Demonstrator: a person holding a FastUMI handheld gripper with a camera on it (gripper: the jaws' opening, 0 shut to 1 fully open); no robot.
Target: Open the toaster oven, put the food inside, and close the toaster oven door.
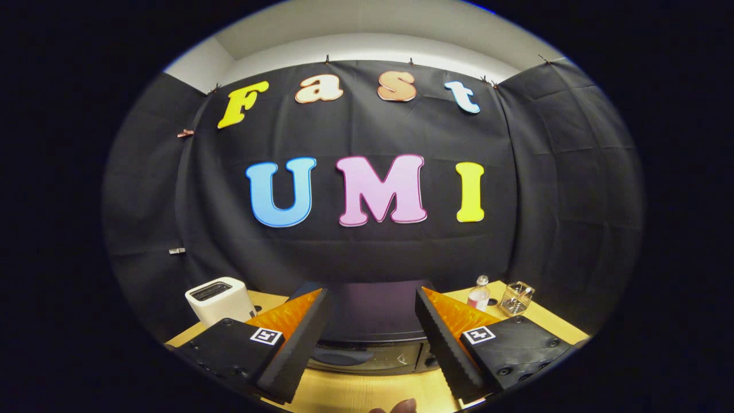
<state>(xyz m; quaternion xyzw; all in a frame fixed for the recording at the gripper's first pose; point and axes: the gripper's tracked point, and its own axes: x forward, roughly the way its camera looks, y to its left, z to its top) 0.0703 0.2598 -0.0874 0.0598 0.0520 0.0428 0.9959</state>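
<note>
A dark toaster oven stands on the wooden table, straight ahead of my fingers. Its top shows between them and its glass-fronted door with a panel at the right looks closed. My gripper is open, held above and in front of the oven, with nothing between the fingers. A small brownish lump lies on the table just below the fingers; whether it is the food I cannot tell.
A white slot toaster sits on the wooden table left of the oven. To the oven's right stand a small clear bottle and a clear square glass holder. Black cloth walls close in the booth behind.
</note>
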